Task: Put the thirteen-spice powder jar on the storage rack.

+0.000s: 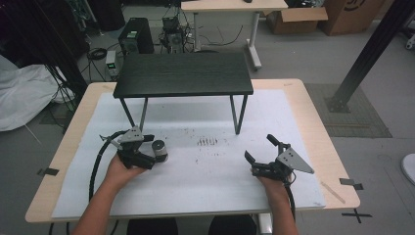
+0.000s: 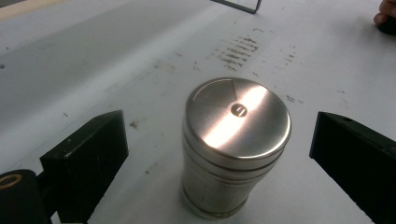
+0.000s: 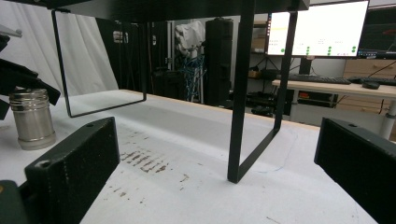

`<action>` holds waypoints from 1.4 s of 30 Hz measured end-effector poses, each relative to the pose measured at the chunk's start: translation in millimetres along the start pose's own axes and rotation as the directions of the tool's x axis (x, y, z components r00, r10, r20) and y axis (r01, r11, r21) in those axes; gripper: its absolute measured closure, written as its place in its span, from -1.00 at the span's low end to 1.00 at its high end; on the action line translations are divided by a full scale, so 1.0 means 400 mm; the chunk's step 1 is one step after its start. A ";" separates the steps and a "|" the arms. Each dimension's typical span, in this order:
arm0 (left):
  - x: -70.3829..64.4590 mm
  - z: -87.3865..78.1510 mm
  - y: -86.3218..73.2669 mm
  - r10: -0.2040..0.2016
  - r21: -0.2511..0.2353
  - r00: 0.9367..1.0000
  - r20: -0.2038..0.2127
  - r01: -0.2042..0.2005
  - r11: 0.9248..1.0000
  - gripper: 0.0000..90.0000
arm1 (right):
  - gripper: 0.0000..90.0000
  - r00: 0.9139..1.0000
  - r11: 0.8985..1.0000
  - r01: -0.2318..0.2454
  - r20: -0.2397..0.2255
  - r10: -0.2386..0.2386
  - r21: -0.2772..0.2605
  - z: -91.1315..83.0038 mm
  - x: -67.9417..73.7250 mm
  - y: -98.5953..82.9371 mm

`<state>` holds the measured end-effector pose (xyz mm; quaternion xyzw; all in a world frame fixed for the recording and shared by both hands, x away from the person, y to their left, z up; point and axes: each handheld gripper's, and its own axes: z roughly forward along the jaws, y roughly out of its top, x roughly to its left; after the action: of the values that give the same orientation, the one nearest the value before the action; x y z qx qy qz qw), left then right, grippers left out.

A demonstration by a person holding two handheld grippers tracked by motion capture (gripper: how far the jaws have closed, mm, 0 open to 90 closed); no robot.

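A small brushed-metal canister [image 1: 159, 150] with a flat lid stands upright on the white mat [image 1: 205, 166]. My left gripper [image 1: 147, 150] is open around it: in the left gripper view the canister [image 2: 235, 149] sits between the two black jaws with a clear gap on each side. My right gripper [image 1: 259, 148] rests open on the mat at the right, nothing between its jaws. In the right gripper view the canister [image 3: 31, 119] stands at the far left, with the left gripper's black jaw over it.
A low black shelf [image 1: 183, 73] on thin metal legs [image 3: 243, 93] stands on the far half of the mat. Dark scuff marks [image 1: 207, 142] lie at the mat's middle. Beyond the table are a desk, boxes and equipment.
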<state>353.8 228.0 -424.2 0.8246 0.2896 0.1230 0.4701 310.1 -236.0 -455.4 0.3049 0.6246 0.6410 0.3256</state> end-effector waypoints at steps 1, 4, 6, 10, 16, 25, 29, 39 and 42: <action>0.000 0.000 0.000 -0.002 0.001 1.000 -0.002 0.002 1.000 -0.89 | -1.00 1.000 1.000 0.000 0.000 0.000 0.000 0.000 0.000 0.000; 0.001 0.001 -0.001 -0.005 0.009 1.000 -0.006 0.005 1.000 -0.78 | -1.00 1.000 1.000 0.000 0.000 0.000 -0.001 0.000 0.000 0.000; 0.002 0.002 -0.001 -0.003 0.014 1.000 -0.009 0.003 1.000 -0.71 | -1.00 1.000 1.000 0.000 -0.001 0.000 -0.002 -0.001 0.000 0.000; 0.002 0.005 -0.002 -0.011 0.029 1.000 0.005 0.011 1.000 -0.59 | -1.00 1.000 1.000 -0.002 0.000 0.002 -0.001 -0.001 0.000 0.000; 0.002 0.008 -0.003 -0.015 0.038 1.000 0.008 0.015 0.999 -0.45 | -1.00 1.000 1.000 -0.002 0.000 0.002 -0.002 -0.001 0.000 0.000; 0.002 0.002 -0.002 -0.009 0.036 1.000 0.004 0.009 0.999 -0.28 | -1.00 1.000 1.000 -0.003 0.000 0.003 -0.002 0.000 -0.001 0.000; 0.000 0.001 -0.001 -0.004 0.028 1.000 0.001 0.004 1.000 -0.21 | -1.00 1.000 1.000 -0.003 0.000 0.003 -0.001 0.000 -0.001 0.000; -0.001 0.004 -0.002 0.016 0.028 1.000 0.002 -0.016 0.999 -0.08 | -1.00 1.000 1.000 -0.006 0.000 0.006 -0.001 -0.001 -0.001 0.000; -0.003 0.003 -0.002 0.022 0.024 1.000 0.003 -0.022 0.999 -0.04 | -1.00 1.000 1.000 -0.007 0.000 0.007 -0.001 0.000 -0.001 0.000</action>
<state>353.3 226.8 -425.5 0.8336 0.2813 0.1234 0.4591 310.3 -236.5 -455.5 0.3069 0.6233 0.6424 0.3234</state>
